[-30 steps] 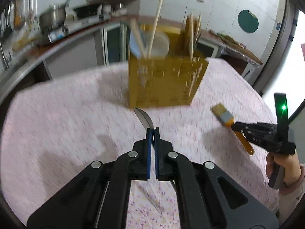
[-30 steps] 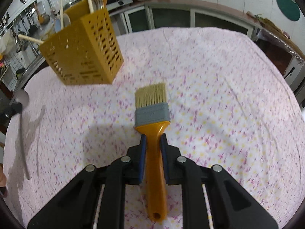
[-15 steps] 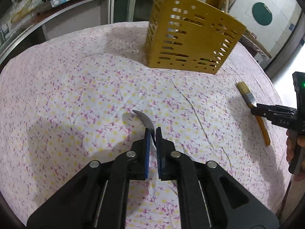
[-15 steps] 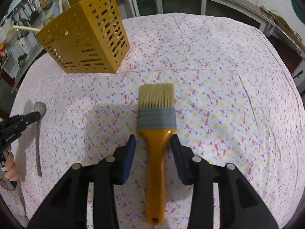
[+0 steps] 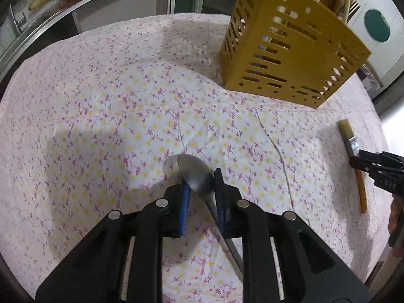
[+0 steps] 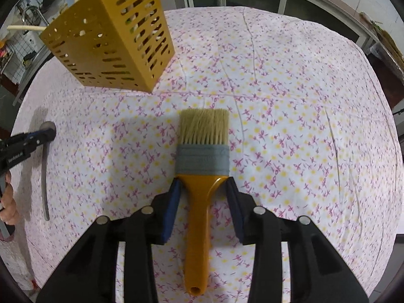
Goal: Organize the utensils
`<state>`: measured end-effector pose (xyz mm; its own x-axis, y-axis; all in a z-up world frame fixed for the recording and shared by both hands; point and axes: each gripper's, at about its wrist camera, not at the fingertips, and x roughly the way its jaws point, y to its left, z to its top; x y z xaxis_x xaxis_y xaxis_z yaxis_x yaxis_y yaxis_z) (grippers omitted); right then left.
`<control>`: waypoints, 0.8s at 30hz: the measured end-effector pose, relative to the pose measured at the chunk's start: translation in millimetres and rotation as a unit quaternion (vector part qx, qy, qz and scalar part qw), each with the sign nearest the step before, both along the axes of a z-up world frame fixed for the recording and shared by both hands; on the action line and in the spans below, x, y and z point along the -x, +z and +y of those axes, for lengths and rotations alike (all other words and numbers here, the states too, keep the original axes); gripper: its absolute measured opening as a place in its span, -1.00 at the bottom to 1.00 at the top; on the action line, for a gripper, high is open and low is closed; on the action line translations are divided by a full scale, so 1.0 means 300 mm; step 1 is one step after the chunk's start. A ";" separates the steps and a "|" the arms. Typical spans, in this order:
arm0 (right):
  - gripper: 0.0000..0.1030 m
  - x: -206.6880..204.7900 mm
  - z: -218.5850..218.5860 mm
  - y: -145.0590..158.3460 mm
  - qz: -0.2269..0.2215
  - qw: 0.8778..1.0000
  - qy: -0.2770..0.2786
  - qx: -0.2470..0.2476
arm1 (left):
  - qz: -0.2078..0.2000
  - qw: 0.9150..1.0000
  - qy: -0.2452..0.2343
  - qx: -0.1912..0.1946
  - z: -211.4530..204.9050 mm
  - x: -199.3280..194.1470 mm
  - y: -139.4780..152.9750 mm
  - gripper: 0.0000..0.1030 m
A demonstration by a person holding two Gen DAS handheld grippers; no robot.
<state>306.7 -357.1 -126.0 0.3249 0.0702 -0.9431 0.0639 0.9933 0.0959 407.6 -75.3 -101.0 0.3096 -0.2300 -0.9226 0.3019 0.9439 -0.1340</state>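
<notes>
The left tongs [image 5: 202,184] are opening, their blue pads a narrow gap apart with the spoon [image 5: 195,176] between them. The spoon's bowl lies on the table [image 5: 101,126], its handle running back beside the right-hand pad; whether that pad touches it I cannot tell. The right tongs [image 6: 203,193] are closing but stand fairly wide, straddling the brush [image 6: 199,202] at the shoulders of its orange handle. The pads sit just beside it, with no clear press. The brush lies flat on the table, bristles pointing away. Beyond both stands the yellow slotted caddy [image 5: 285,48], with utensils standing in it.
</notes>
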 end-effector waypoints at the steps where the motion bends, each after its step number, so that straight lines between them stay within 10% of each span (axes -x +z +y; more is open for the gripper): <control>1: -0.32 0.003 0.007 0.002 -0.005 1.000 0.001 0.002 | 0.000 1.000 0.000 -0.006 -0.009 -0.007 0.001 -0.74; 11: -0.34 0.114 -0.031 0.180 -0.126 0.991 -0.023 -0.034 | -0.096 0.994 -0.044 -0.008 -0.068 0.092 0.149 -0.90; 13: -0.93 0.112 -0.032 0.227 -0.157 0.987 -0.026 -0.037 | -0.132 0.990 -0.052 0.001 -0.077 0.126 0.216 -0.90; 16: -0.93 0.081 -0.032 0.275 -0.191 0.981 -0.032 -0.026 | -0.185 0.981 -0.055 0.026 -0.083 0.155 0.341 -0.90; 24: -0.87 0.025 -0.006 0.225 -0.139 0.990 -0.010 -0.034 | -0.244 0.967 -0.060 0.052 -0.109 0.201 0.498 -0.90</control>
